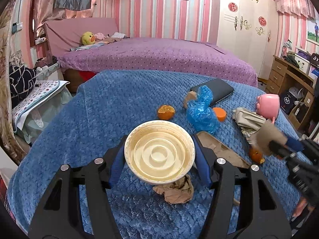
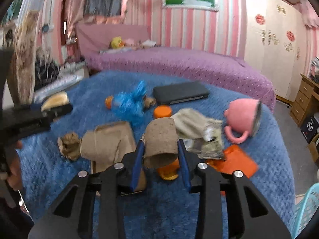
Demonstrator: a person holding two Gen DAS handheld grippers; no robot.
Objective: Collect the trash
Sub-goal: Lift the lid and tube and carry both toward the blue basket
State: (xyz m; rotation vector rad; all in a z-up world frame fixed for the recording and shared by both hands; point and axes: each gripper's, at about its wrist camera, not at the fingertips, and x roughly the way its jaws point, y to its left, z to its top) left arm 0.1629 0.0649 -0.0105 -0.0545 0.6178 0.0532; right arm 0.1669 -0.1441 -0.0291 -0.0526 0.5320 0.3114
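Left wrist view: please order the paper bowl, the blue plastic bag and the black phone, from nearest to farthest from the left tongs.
1. Paper bowl, between the left tongs.
2. Blue bag, ahead, right.
3. Phone, behind the bag.

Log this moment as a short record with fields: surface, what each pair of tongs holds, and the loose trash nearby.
surface: blue fleece blanket
left tongs: shut on round cream plastic bowl
right tongs: shut on brown cardboard tube
loose trash: crumpled blue plastic bag, orange peel half, crumpled brown paper
not trash: pink mug on its side, black phone
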